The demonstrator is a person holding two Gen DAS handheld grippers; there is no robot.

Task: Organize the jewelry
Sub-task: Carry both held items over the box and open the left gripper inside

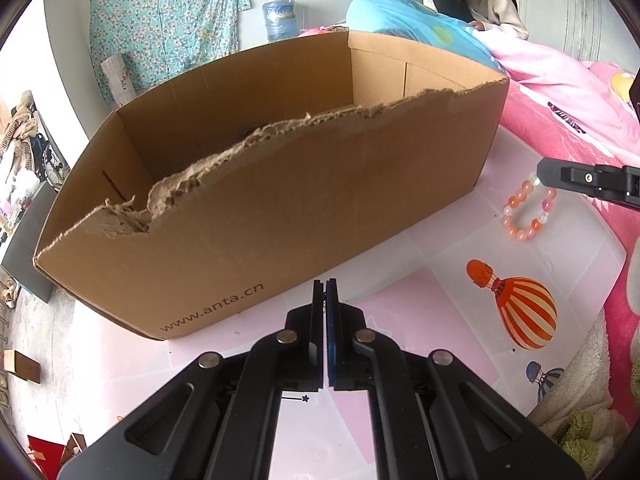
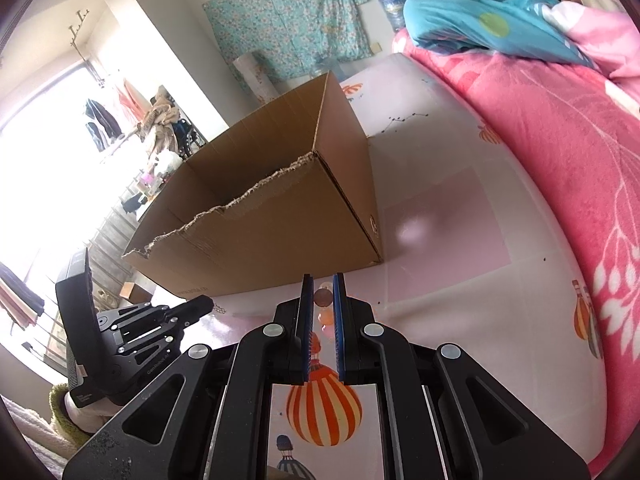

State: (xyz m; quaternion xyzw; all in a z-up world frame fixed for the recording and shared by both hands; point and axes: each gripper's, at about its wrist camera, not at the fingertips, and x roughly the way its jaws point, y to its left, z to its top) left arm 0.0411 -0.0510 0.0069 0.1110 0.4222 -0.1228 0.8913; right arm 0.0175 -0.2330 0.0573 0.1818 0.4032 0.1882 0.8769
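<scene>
Orange-and-white beaded bracelet (image 1: 529, 211) hung whole only in your left view, pinched by your right gripper (image 2: 323, 280); left gripper (image 1: 325, 283) clenched empty; torn brown cardboard box's (image 1: 280, 200) contents hidden

There's lettering on the cardboard box (image 1: 280, 208): "www.anta.cn" runs in dark print along the lower part of its near long wall, toward the left corner. In the right wrist view the same line shows on the box, too small to read. Tiny print on the left gripper's (image 2: 200, 305) body stays illegible.
</scene>
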